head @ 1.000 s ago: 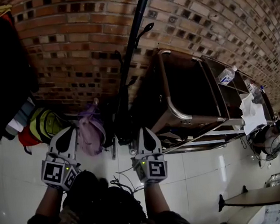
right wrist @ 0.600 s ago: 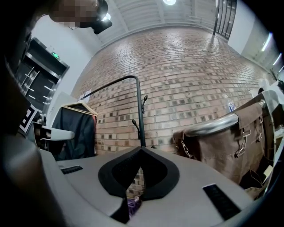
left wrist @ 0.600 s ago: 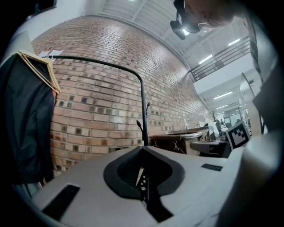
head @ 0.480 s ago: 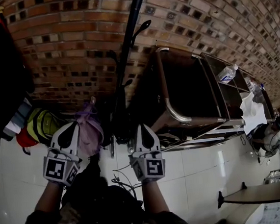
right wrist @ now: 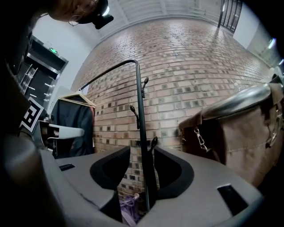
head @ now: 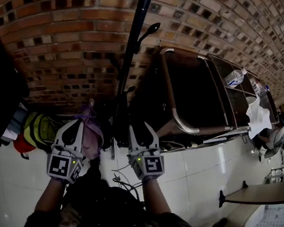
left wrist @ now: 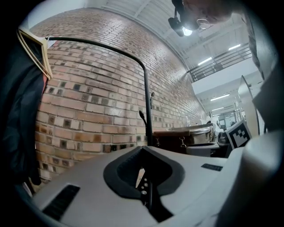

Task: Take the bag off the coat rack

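Your right gripper (head: 142, 128) fingers have just opened and hold nothing, with the rack (head: 134, 36) pole in line beyond; left gripper (head: 77, 122) closed, empty. The bag (head: 95, 132) hangs low beside the pole, not yet grasped

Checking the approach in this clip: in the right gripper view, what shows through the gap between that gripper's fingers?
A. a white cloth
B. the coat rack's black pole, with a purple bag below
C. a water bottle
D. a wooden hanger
B: the black pole runs up through the gap of the right gripper, whose fingers have just been opening and press on nothing, and the purple bag sits low in that gap.
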The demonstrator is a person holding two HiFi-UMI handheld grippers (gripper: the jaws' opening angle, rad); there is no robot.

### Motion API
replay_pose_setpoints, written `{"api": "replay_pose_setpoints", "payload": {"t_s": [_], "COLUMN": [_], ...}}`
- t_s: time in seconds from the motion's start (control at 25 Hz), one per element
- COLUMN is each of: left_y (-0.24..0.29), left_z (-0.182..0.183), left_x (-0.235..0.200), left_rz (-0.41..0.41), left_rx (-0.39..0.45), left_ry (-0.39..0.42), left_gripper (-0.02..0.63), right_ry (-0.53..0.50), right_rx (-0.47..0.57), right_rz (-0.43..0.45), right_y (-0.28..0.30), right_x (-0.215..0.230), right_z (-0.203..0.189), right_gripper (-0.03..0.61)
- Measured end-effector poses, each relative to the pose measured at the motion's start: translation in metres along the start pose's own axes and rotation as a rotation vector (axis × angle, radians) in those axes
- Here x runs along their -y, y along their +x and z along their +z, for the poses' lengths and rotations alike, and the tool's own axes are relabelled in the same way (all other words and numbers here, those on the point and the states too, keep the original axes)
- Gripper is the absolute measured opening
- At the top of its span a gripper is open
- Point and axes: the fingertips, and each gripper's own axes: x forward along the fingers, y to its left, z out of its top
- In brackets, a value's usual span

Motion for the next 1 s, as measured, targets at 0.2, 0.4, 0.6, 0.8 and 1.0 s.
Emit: {"api": "replay_pose_setpoints", "payload": {"t_s": [0.2,0.4,0.6,0.8,1.0], "left_y": [0.025,0.052,0.077,0.108,0.138], "left_z": [-0.013,-0.027,-0.039,-0.059,-0.071], "left_x": [-0.019,-0.038,-0.051,-0.057,-0.058], "left_rz": [-0.007,-0.019,-0.048,-0.093,-0.129], "left_rx": [-0.03,-0.057,-0.071,-0.088,-0.099], "left_ry": [-0.012,-0.028,-0.029,-0.037,-0.035], "left_gripper": [0.02,0.02,0.02,0.02,0.02], "right_ry": [-0.043,-0.056,-0.058,-0.05,-0.054], "right_rx": [-0.065,-0.098,-0.12,-0.19,-0.217], "right_rz": [0.028,0.01,-0.003,-0.01,0.007], "right_y": [0.039,0.072,0.104,0.129,0.15], "right_x": [-0.004,0.005,0.009,0.018,0.024], "right_z": [-0.027,-0.052,-0.075,-0.099,-0.117], "right_gripper": [0.233,0.235,0.235,0.235,0.235]}}
